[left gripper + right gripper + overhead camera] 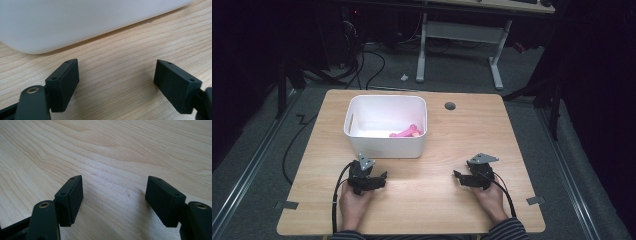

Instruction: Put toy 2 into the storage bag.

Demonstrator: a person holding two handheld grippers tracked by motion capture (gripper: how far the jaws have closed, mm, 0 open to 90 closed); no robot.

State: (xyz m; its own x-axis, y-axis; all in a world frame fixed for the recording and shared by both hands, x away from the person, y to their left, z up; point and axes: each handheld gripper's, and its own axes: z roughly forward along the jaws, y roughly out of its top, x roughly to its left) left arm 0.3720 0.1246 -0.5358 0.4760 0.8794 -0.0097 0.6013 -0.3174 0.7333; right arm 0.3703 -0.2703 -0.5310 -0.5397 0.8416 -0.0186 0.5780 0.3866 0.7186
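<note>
Wood tabletop (437,210) is carrying everything I'm looking at in the high view: white bin (384,146) is sitting toward the far-left of the table, and a pink toy (406,132) is lying inside it against the near-right corner, so I'm reading the drop-off as done. Left gripper (382,176) is resting low just in front of the bin's near wall, right gripper (457,175) is parked well apart on the right half, both hands settling them on the table near the front edge; looks like a neutral rest pose, tips angling inward. Left gripper view: I'm seeing its jaws (115,82) standing wide apart with bare wood between the pads, nothing gripped, and the bin's white wall (75,22) is looming close ahead, rounded bottom edge throwing a thin shadow on the table. That closeness fits a gripper sitting right where a release over the rim would leave it. Right gripper view: jaws (113,200) are also spread wide, empty, pointing across plain wood grain (105,150). I'm judging both tools as idle and unloaded, with the toy staying put in the bin.
</note>
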